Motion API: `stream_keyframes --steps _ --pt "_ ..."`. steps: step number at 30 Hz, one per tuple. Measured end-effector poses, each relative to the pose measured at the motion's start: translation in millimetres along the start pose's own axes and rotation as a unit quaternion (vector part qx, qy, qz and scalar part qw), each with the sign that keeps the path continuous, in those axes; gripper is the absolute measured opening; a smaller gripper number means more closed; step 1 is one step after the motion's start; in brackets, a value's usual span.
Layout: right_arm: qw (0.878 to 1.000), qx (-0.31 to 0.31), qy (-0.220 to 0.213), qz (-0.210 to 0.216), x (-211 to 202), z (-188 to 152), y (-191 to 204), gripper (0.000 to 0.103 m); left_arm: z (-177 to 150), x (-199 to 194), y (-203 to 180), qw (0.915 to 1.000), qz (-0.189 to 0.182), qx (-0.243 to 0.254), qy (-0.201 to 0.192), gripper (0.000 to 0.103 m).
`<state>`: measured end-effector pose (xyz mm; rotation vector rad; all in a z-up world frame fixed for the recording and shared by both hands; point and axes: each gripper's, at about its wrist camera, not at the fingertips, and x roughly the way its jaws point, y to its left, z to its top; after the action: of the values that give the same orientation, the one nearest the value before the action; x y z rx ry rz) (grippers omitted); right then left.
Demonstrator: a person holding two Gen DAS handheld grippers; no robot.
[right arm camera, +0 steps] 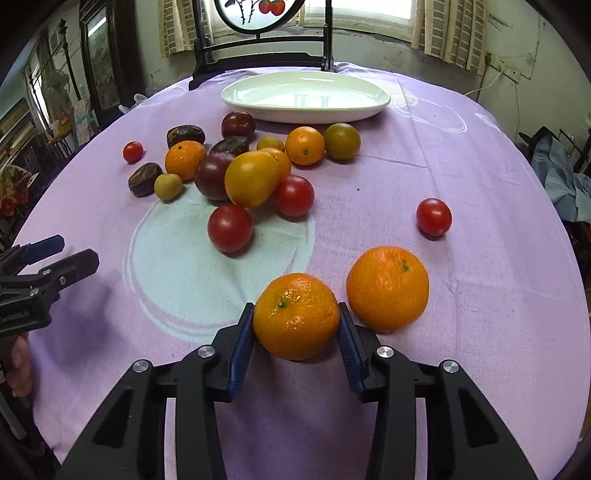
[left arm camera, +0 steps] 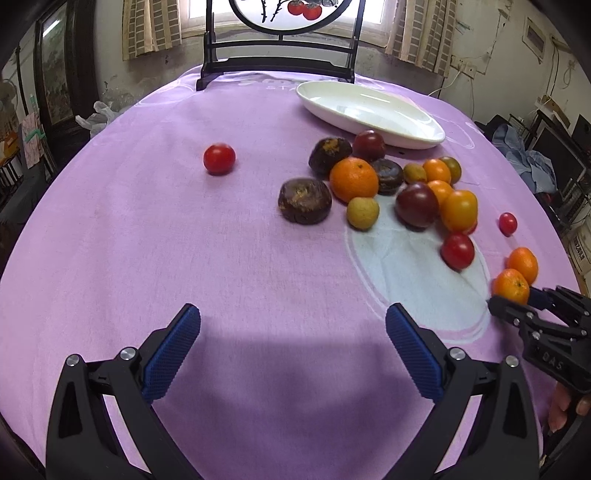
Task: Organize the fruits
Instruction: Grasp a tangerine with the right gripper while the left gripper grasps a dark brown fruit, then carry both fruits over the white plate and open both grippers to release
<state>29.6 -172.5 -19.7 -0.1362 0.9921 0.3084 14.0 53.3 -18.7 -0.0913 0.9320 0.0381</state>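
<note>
Purple cloth [right arm camera: 443,155]; 1 plate [right arm camera: 306,99]; 3 plums [right arm camera: 238,124].

Daylight from the window [left arm camera: 218,11] glares on the plate [right arm camera: 236,96], soft shadows fall near, and fisheye edges bend dark.

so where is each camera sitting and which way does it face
Left wrist view: on the left gripper, jaws open and empty, looking across the purple tablecloth toward the white dish; the right gripper and fingers show at right.
Right wrist view: on the right gripper, pads against a mandarin; the left gripper and a hand show at left.
Shared: dish, fruit pile, each other's gripper.
</note>
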Motion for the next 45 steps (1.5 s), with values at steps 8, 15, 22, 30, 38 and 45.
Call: stream_keyframes --steps 8,15,22,30,38,45 --pt "0.999 0.018 -0.010 0.041 -10 -8 -13 0.043 39 33 -15 0.9955 0.029 0.090 -0.003 0.076" --pt "0.998 0.016 -0.016 0.060 -15 -3 -13 0.043 55 59 -12 0.9960 -0.012 0.088 0.007 0.062" --pt "0.997 0.008 -0.032 0.067 -22 14 -9 0.043 57 53 -17 0.9941 -0.041 0.100 0.012 0.041" --pt "0.992 -0.023 -0.122 0.015 -31 86 -16 0.043 111 13 -21 0.9933 -0.086 0.069 -0.034 0.041" --pt "0.991 -0.003 -0.130 0.011 23 160 -26 0.044 193 65 -56 0.9954 -0.085 0.034 -0.028 0.041" --pt "0.996 -0.022 -0.087 -0.009 65 185 -18 0.044 210 126 -71 0.9968 -0.072 0.019 0.027 0.041"
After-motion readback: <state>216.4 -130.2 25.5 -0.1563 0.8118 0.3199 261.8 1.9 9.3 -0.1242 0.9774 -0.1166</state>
